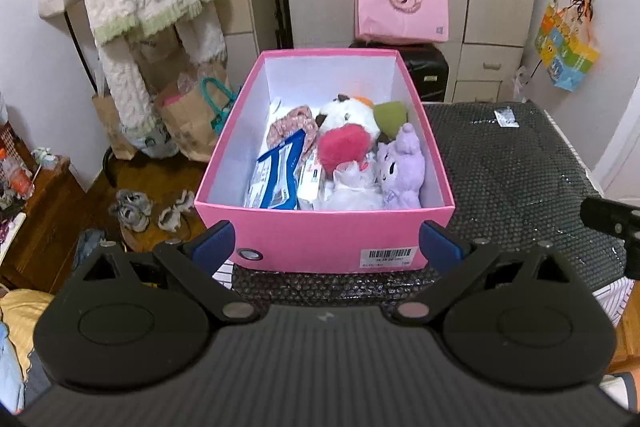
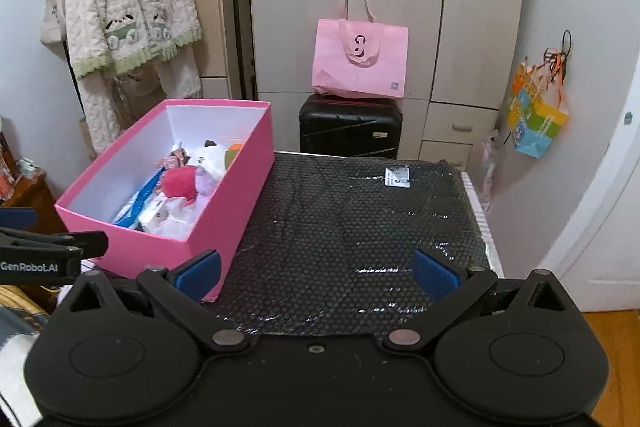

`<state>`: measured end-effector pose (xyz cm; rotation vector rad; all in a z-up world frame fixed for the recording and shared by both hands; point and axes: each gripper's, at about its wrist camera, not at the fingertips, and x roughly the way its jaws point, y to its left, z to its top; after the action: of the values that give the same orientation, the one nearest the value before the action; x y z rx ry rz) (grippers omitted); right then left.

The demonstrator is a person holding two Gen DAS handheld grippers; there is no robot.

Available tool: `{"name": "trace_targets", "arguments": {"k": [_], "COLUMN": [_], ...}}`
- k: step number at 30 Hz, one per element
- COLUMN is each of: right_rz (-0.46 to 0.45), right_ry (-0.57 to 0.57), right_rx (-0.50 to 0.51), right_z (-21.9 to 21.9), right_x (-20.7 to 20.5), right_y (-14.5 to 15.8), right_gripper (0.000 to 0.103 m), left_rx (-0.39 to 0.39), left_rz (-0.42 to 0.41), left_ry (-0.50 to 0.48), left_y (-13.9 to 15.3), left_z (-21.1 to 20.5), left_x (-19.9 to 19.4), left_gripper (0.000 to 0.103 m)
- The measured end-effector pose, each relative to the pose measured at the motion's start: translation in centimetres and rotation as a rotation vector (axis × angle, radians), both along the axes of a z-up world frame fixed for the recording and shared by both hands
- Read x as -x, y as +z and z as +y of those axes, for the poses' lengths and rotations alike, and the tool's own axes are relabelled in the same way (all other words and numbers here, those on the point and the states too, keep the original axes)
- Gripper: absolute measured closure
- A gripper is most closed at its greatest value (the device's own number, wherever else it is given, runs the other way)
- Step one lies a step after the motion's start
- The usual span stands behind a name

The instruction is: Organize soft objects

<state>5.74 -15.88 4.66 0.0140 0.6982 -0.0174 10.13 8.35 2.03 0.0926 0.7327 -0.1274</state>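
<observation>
1. The task looks close to finished, as far as can be judged: every soft thing in view already lies inside the pink box (image 1: 320, 235), and the black bubble-wrap mat (image 2: 360, 227) filling the centre of the right wrist view carries only a small white label (image 2: 397, 177) near its far edge.
2. The left gripper (image 1: 326, 241) sits at the lower centre of its frame, jaws spread wide and empty, flanking the box's near wall.
3. The right gripper (image 2: 318, 269) is likewise spread and empty, low over the mat, just right of the box.
4. Box contents, seen centre frame in the left view: a purple plush (image 1: 402, 167) against the right wall, a red pompom (image 1: 344, 147) in the middle, a white cat plush (image 1: 348, 115) behind it, a green piece (image 1: 390, 115) beside that, a floral fabric item (image 1: 290, 125) and a blue-and-white packet (image 1: 280, 175) on the left.
5. What may remain is tidying inside the box; no lid is visible.
</observation>
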Motion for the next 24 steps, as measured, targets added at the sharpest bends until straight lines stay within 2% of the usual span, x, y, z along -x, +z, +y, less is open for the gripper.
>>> {"name": "trace_targets", "arguments": {"k": [7,14,24], "right_rz": [-0.047,-0.034,-0.045], "right_ry": [-0.047,-0.067,-0.098], "right_rx": [0.023,-0.002,0.018], "right_z": [-0.3,-1.0,-1.1], "right_x": [1.8,2.6,3.7], "right_y": [0.0,-0.3,-0.4], "right_gripper": [0.0,0.0,0.0], "left_rx": [0.015,0.022,0.001], "left_rz": [-0.052,-0.042,-0.034], "left_ry": [0.0,-0.024,-0.076], "left_y": [0.4,0.2,-0.2], "left_z": [0.4,-0.2,-2.0], "left_x": [2.0,2.3,3.6], "left_gripper": [0.003,0.003,0.003]}}
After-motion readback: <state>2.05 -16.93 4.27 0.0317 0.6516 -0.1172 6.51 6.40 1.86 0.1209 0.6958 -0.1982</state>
